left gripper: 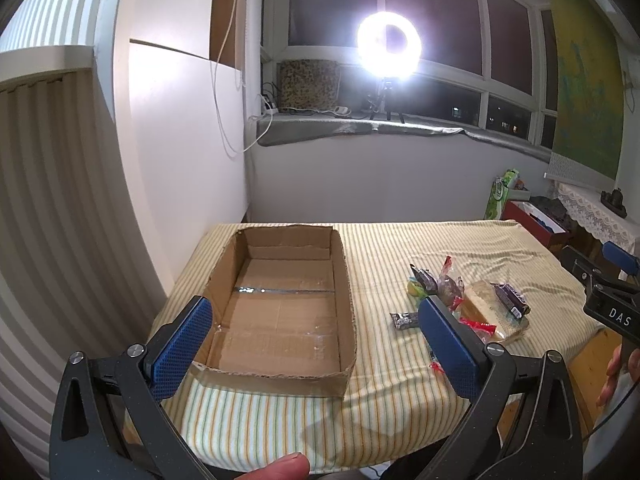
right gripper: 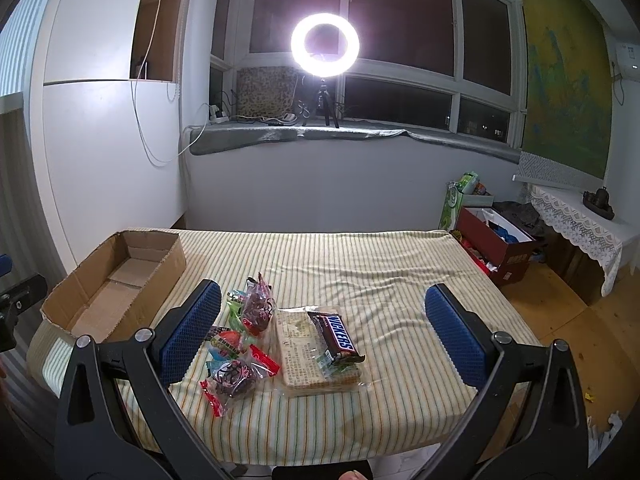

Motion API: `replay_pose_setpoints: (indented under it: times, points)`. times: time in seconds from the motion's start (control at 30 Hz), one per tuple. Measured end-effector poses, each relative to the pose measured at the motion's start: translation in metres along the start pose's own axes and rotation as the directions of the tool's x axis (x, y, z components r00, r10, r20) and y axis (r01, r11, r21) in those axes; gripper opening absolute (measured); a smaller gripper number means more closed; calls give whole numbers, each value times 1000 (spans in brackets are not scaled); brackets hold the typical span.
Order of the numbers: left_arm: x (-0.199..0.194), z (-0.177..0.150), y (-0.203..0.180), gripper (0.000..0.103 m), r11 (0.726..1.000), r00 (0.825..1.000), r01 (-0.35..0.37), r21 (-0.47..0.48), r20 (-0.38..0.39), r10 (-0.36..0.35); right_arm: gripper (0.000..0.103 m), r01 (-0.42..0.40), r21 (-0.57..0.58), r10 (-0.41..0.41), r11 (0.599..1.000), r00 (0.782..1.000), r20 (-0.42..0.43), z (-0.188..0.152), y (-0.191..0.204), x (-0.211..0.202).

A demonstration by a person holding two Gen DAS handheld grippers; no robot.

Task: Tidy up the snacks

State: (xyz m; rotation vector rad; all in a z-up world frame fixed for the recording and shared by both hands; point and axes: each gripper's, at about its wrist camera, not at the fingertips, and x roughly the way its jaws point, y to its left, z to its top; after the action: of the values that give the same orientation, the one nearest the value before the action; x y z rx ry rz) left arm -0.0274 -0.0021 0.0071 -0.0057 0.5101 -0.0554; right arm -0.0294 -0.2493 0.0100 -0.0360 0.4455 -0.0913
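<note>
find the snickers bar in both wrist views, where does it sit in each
Left wrist view: the Snickers bar lies right of centre, on the flat biscuit pack, just beyond the right fingertip.
Right wrist view: the bar lies near the centre, between the fingers, on the same pack.
Shared landmark: the empty cardboard box, left of the snacks in both.

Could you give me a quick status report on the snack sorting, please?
Left gripper open, empty, over cardboard box. Right gripper open, empty, over snack pile. Snickers bar lies on flat packet; box empty. Nothing blocking.
</note>
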Motion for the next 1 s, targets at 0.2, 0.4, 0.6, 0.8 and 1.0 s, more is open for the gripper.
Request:
replay_pose_setpoints:
  times: [0.2,0.4,0.6,0.8,1.0]
  points:
    - [-1,1,-1,102,1000,1000,0,2,-2,0,103,0,0,0,1000,1000,1,0,0,0]
    - [0,1,-2,102,1000,1000,-1,2,-2,1,103,0,0,0,1000,1000,0,0,-1,-1]
    - [0,1,-2,102,1000,1000,-1,1,-1,1,103,1,-1,-1,1000,1000,-1,0,0,0]
    - [0,1,-2,102,1000,1000,-2,2,-2,2,103,2,0,-2,1000,1000,-1,0,0,-1]
    - [0,1,-2,102,1000,1000,0,1,-1,0,103,1,1,-1,1000,1000,-2,0,1,0]
